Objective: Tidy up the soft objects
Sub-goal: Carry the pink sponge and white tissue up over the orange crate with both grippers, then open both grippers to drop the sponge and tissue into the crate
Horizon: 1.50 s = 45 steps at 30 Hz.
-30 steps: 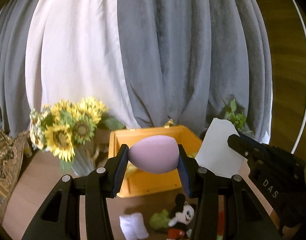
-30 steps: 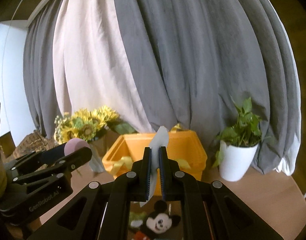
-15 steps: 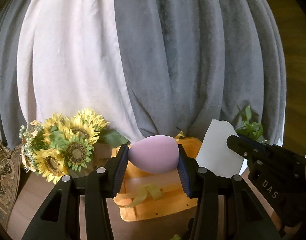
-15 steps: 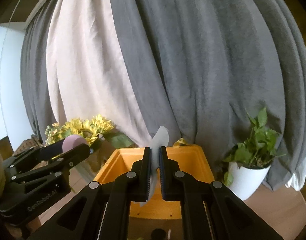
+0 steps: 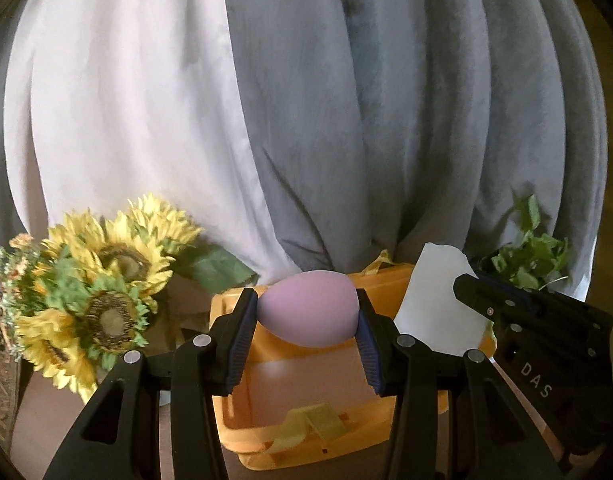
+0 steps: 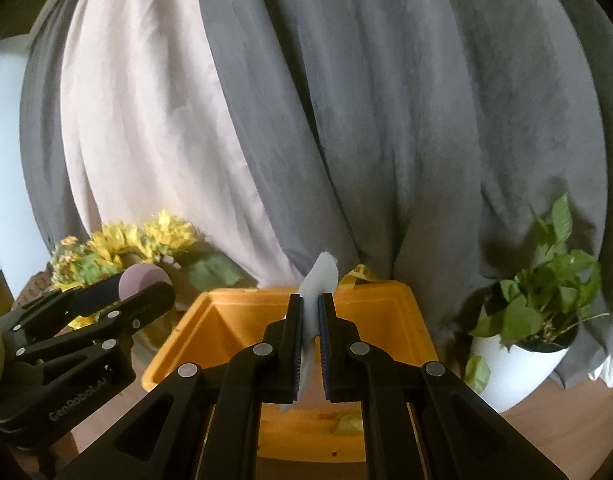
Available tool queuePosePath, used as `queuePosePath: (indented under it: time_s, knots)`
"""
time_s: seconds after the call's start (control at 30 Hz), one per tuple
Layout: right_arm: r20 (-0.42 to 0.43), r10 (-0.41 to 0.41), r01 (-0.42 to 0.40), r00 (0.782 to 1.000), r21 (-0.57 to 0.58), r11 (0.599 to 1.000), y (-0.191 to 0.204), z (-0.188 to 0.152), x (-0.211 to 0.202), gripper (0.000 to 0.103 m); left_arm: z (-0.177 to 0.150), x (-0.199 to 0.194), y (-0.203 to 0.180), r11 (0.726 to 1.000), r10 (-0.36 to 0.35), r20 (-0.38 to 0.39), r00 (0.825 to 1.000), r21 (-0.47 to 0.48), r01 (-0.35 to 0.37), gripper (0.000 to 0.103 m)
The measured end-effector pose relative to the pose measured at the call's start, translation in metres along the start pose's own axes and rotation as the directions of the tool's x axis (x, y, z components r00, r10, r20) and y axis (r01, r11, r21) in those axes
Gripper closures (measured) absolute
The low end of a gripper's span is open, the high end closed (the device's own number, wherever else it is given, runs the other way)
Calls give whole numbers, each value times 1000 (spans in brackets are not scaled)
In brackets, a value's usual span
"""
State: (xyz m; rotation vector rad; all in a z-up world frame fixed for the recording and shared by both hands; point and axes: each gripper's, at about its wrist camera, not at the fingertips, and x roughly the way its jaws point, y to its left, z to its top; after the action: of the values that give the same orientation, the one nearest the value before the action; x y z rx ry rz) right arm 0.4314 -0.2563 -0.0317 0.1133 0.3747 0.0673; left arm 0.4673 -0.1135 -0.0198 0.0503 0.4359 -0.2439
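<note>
My left gripper [image 5: 308,316] is shut on a pink egg-shaped sponge [image 5: 308,314], held above the near part of an open orange bin [image 5: 306,424]. A yellow ribbon [image 5: 306,426] lies on the bin's floor. To its right, my right gripper [image 5: 464,286] holds a flat white cloth piece [image 5: 434,312]. In the right wrist view, my right gripper [image 6: 311,300] is shut on that thin white cloth [image 6: 318,280], over the orange bin [image 6: 226,320]. The left gripper [image 6: 146,288] with the pink sponge [image 6: 140,282] shows at the left.
A sunflower bouquet [image 5: 94,300] stands left of the bin. A potted green plant in a white pot [image 6: 522,344] stands to the right. Grey and white curtains [image 5: 306,120] hang close behind the bin. A wooden tabletop [image 6: 566,428] carries everything.
Both grippers have moved forward toward the curtain and over the orange bin, which now lies close below. The plush toys on the table have dropped out of view. Both grips are unchanged.
</note>
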Motion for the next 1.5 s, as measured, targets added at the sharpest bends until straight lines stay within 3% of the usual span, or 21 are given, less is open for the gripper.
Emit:
queuePosePath:
  time_s: [0.43, 0.57, 0.6, 0.67, 0.73, 0.93, 1.07, 1.5]
  knots:
    - [-163, -39, 41, 986, 14, 999, -12, -16, 68, 94, -19, 71, 10, 1000, -27, -149, 988, -11, 26, 54]
    - [-204, -53, 57, 978, 17, 998, -17, -20, 82, 92, -24, 81, 10, 999, -34, -179, 983, -11, 32, 44]
    - [-215, -54, 58, 975, 16, 998, -18, -20, 85, 90, -25, 82, 10, 999, -33, -181, 983, -13, 31, 42]
    - [-238, -49, 54, 970, 13, 998, -20, -22, 91, 66, -26, 84, 11, 1000, -29, -182, 983, -10, 27, 38]
    - [-245, -50, 56, 968, 19, 998, -23, -23, 93, 61, -26, 85, 13, 1000, -22, -181, 983, -13, 20, 36]
    - [-245, -54, 65, 968, 35, 997, -28, -22, 89, 60, -24, 75, 12, 1000, -21, -171, 985, -13, 19, 31]
    - [-225, -79, 90, 971, 41, 995, -30, -19, 78, 55, -22, 62, 9, 1000, -17, -153, 988, -5, 16, 30]
    - [-169, -86, 94, 982, 38, 995, -23, -9, 26, 48, -15, 1, 3, 1000, 0, -79, 997, -6, -1, 20]
